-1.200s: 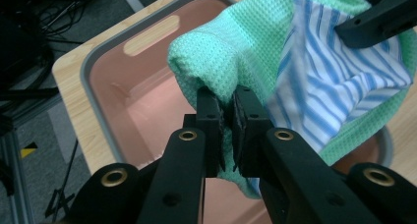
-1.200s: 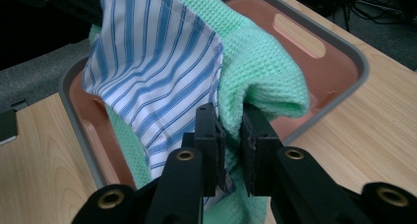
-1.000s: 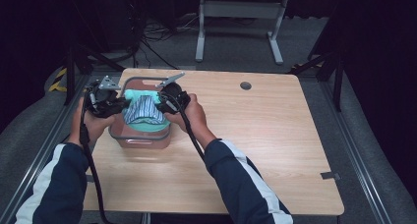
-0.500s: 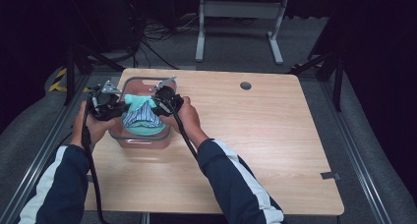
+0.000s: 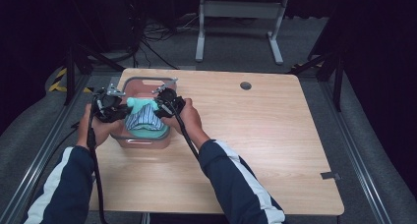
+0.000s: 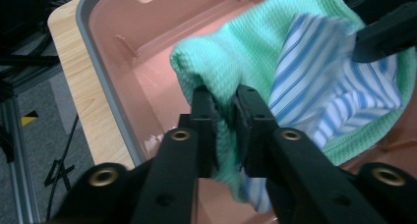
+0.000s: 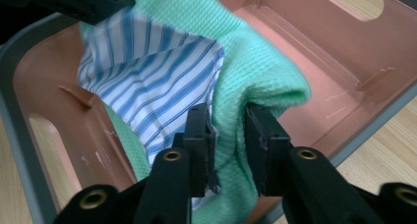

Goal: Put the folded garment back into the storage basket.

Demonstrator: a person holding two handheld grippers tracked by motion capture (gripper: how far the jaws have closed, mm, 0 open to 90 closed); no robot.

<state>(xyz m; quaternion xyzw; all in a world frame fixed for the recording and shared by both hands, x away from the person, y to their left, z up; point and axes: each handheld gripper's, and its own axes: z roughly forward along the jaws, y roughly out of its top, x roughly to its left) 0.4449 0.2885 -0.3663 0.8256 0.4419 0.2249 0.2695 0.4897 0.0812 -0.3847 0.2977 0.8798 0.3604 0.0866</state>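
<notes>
Wooden table point(image 5: 275, 130), cloth bundle point(image 5: 143, 120) lower in bin point(image 5: 147, 141)

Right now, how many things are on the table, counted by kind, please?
Cloths: 2, a green cloth and a blue-striped cloth, bunched together
Bins: 1, the pink bin under them
Grippers: 2, the left gripper and the right gripper, each with green cloth between its jaws, which have just been opening
Total: 5

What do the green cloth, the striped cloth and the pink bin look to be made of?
Green cloth: soft waffle-knit fabric, matte, with a dimpled weave.
Striped cloth: thin, smooth woven fabric, probably cotton, creasing sharply.
Pink bin: hard moulded plastic, slightly glossy, with highlights on its walls and a grey rim.
</notes>
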